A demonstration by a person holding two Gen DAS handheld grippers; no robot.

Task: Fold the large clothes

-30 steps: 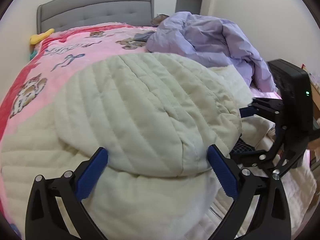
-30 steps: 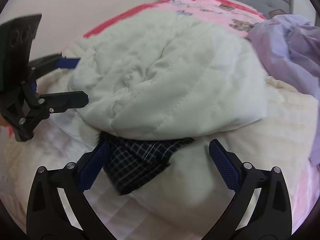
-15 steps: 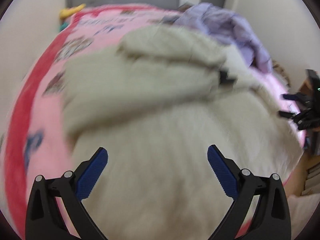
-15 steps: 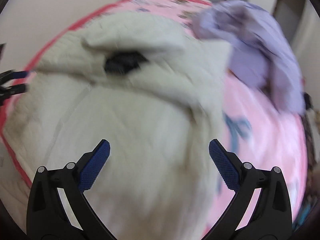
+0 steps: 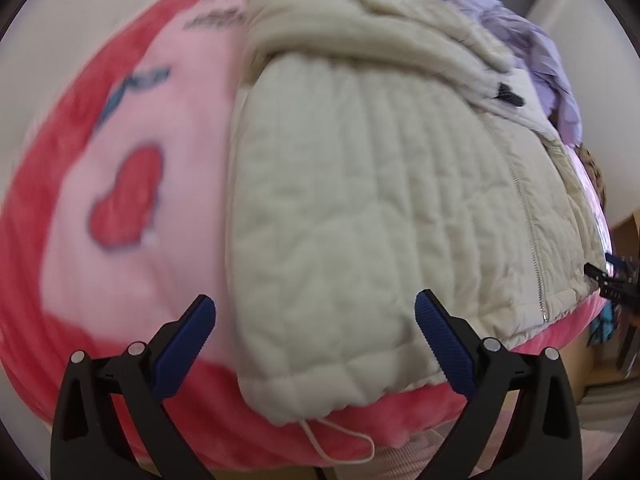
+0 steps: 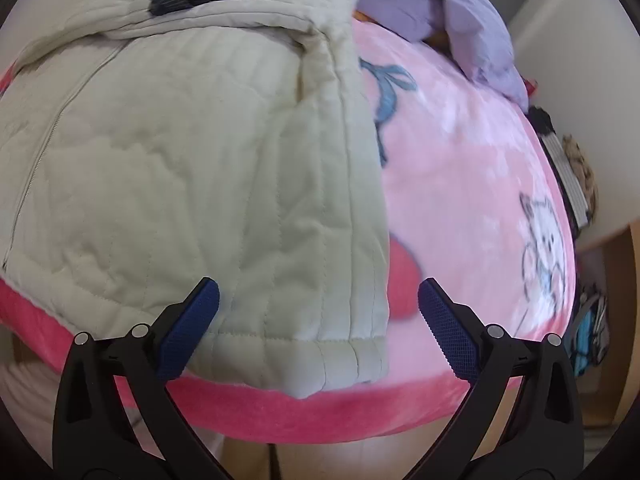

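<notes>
A cream quilted jacket (image 5: 360, 200) lies spread on the pink bed blanket (image 5: 132, 200), zipper up, its hem at the near edge of the bed and a drawstring hanging off. Its hood or sleeves lie bunched at the far end. My left gripper (image 5: 316, 344) is open and empty, hovering over the hem's left corner. In the right wrist view the jacket (image 6: 192, 184) fills the left half, and my right gripper (image 6: 320, 328) is open and empty over the hem's right corner. The right gripper's tip (image 5: 616, 284) shows at the left view's right edge.
A crumpled lilac garment (image 6: 432, 12) lies at the far right of the bed, also in the left wrist view (image 5: 536, 52). The blanket (image 6: 472, 184) has a red border along the near edge. Dark items (image 6: 568, 176) sit beside the bed on the right.
Both grippers have pulled back from the far part of the jacket to the near edge of the bed. They now hover over the hem corners. Both stay open.
</notes>
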